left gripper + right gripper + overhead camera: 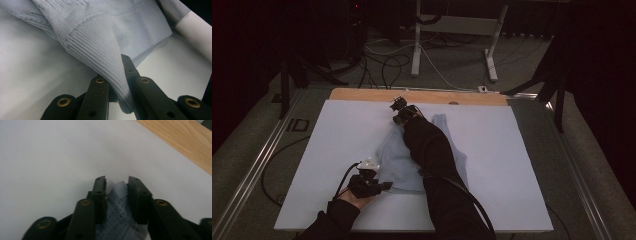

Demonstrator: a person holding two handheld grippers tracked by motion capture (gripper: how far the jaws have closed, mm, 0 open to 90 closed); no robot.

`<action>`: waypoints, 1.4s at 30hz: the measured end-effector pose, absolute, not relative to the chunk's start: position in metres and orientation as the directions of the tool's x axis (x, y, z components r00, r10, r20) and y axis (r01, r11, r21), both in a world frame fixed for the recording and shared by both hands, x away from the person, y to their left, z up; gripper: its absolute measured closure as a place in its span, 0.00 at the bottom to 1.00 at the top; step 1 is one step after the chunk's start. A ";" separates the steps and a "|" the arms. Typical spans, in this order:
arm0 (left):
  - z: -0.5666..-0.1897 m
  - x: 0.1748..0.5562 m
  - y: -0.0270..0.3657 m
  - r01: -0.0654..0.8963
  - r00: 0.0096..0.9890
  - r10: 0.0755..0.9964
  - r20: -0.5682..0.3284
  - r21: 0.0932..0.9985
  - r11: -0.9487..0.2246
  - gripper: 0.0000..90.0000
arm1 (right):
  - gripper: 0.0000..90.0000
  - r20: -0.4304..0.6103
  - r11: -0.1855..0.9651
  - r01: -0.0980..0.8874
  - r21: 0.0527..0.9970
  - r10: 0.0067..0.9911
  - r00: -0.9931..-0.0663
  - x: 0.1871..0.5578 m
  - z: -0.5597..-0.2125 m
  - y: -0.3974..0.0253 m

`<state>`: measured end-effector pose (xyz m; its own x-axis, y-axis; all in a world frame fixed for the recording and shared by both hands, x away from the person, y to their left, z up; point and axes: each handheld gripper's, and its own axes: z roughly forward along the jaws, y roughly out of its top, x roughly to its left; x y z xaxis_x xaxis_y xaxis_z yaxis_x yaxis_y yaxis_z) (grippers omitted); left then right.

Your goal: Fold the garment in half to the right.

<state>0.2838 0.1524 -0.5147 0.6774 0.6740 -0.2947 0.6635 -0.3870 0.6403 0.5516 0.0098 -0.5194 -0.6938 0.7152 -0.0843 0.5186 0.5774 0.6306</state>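
Garment, pale blue and ribbed (412, 160), lies on the white sheet (492, 150) covering the desk (422, 95), its long axis running from the near left corner towards the far edge. Nearest the person, the left tongs (384, 186) are clamped on a fold of the near hem, the ribbed cloth (110, 62) rising in a ridge from between the jaws. Farther off, the right tongs (399, 107) sit at the far end of the garment, close to the bare wooden strip (185, 142). A tip of perforated fabric (120, 205) lies between these jaws; they appear to grip it, though a narrow gap shows on one side. Judgement: each tongs holds an opposite end, so the coming move likely turns on that near-to-far line, whether stretching or folding.
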 end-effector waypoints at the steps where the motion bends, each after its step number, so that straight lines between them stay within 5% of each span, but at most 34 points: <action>1: -0.515 0.284 0.152 0.664 0.677 0.674 -0.296 0.640 -0.386 0.96 | 0.80 -0.092 0.586 0.513 0.627 0.710 -0.698 0.552 -0.519 0.010; 6: -0.515 0.284 0.152 0.665 0.677 0.674 -0.297 0.640 -0.386 0.96 | 0.96 -0.109 0.608 0.494 0.621 0.692 -0.714 0.552 -0.513 0.007; 42: -0.485 0.276 0.136 0.578 0.736 0.639 -0.225 0.701 -0.419 0.96 | 0.98 -0.144 0.578 0.378 0.723 0.662 -0.735 0.533 -0.439 -0.016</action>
